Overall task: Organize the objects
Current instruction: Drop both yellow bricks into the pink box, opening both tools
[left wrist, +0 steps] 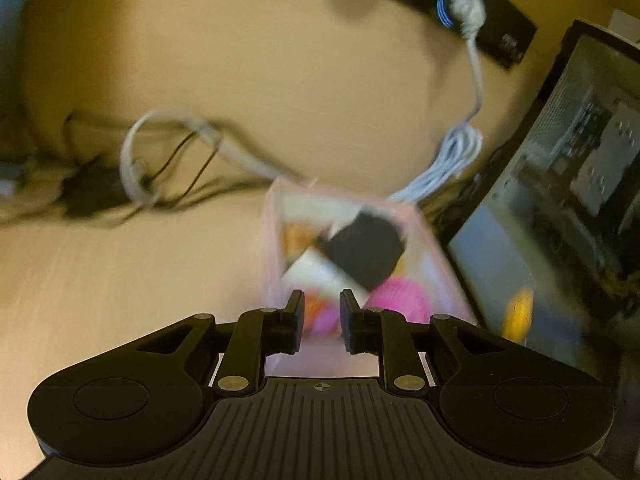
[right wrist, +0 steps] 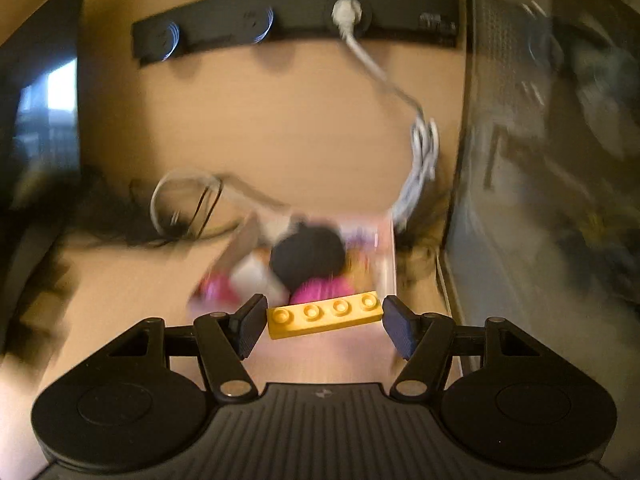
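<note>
Between our right gripper's (right wrist: 324,326) pads sits a yellow studded brick (right wrist: 323,318), lying lengthwise across the gap; the left pad touches its end, while at the right pad contact is hard to judge, so we take it as held, loosely at best. Our left gripper (left wrist: 321,316) hangs nearly closed with a narrow gap and nothing in it.

Every place here we reckon from the pink bin (left wrist: 436,248). Our brick hovers just above its near edge, over the pink and black pieces already inside. Our left gripper hovers over that same near edge.

To finish this step well, we judge that we should carry the brick forward until it is over the bin's middle, level it, lower it close to the contents and only then spread the pads, so it drops inside rather than bouncing off the rim. Both pictures are smeared, so slowing first would help.

Our right view alone shows the brick clearly. Our left view alone shows a yellow blur (left wrist: 518,314) to the right of the bin, against a dark panel (left wrist: 560,184); we cannot tell what it is. Behind the bin, both show a white cable (right wrist: 420,160) running to a black power strip (right wrist: 296,20).
</note>
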`<action>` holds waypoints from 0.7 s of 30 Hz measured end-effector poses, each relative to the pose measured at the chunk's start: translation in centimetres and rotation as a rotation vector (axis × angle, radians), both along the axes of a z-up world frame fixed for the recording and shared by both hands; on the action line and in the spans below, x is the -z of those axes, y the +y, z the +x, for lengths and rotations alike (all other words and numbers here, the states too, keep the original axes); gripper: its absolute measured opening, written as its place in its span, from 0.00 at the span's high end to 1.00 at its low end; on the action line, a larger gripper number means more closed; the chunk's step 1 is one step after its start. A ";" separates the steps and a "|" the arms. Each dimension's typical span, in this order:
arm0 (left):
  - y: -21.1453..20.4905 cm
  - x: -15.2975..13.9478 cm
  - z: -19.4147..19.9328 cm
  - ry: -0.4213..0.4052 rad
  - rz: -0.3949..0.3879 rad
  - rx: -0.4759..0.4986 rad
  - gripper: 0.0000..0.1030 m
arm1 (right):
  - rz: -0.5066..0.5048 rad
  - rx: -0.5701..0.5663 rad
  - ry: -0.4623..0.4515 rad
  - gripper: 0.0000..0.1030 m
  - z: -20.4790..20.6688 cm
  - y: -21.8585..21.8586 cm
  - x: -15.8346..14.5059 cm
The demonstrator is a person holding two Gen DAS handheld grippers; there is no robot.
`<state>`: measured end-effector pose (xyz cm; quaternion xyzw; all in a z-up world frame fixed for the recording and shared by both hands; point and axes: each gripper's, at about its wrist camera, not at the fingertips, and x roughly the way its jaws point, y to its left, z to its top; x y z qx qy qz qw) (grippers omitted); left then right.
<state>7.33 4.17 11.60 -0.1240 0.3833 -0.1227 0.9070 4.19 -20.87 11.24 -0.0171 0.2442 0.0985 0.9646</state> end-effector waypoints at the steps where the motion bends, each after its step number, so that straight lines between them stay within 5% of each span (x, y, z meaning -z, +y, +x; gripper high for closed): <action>1: 0.9 0.7 -0.8 0.022 -0.004 -0.009 0.80 | 0.003 0.029 -0.033 0.38 1.5 0.4 -0.5; 3: 2.4 2.2 -2.2 0.070 -0.017 -0.025 0.80 | -0.001 0.099 -0.113 0.35 3.8 1.1 -1.1; 5: 3.6 3.3 -3.1 0.107 -0.020 -0.046 0.80 | -0.020 0.122 -0.116 0.19 5.9 1.9 -0.8; 10: 6.1 4.1 -3.0 0.118 -0.050 -0.109 0.80 | -0.042 0.063 0.002 0.19 4.5 1.9 2.1; 17: 4.3 3.3 2.9 0.040 -0.121 -0.093 0.80 | -0.132 0.094 0.148 0.21 1.5 0.3 6.3; 21: 1.4 3.1 7.5 0.048 -0.062 -0.062 0.80 | -0.179 0.132 0.178 0.31 2.4 -0.1 7.3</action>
